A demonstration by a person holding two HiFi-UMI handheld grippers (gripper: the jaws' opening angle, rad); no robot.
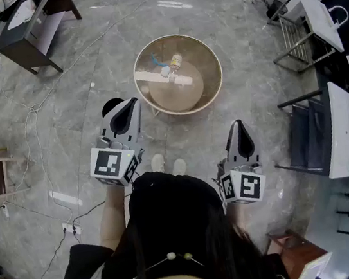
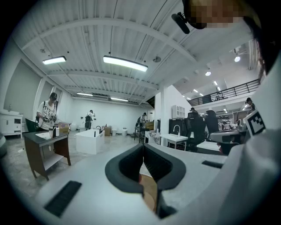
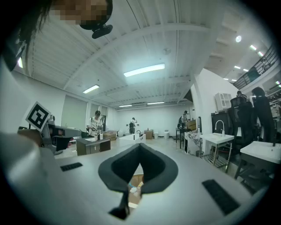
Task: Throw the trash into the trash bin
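1. Tan round trash bin (image 1: 212, 65) sits upper ctr of the head view, on the grey tiled floor (image 1: 86, 71). Trash lies inside it: a white strip (image 1: 160, 79), long axis approx left-right, w/ a small bottle (image 1: 176, 60) just above it. L gripper (image 1: 132, 103) has its jaws pressed together, nothing btwn them. Its tips are just beside the bin's lower-left rim, pointing up-frame. R gripper (image 1: 238, 125) has its jaws together too, also empty, below-right of the bin & clearly further off. So L is the nearer one, and the bin lies ahead of both. A cable (image 1: 29, 125) trails over the floor at left.
2. L gripper view: jaws meet at ctr, no item held. The bin's tan wall shows thru the gap under them. The room is an open hall w/ a ribbed white ceiling, strip lights & a dark surface (image 2: 44, 140) at left.
3. R gripper view: jaws together, empty. The bin & its trash peek out below them at lower ctr. A white sink unit (image 3: 217, 139) is at right. W/ no trash in either gripper, a next piece prob. needs finding first.
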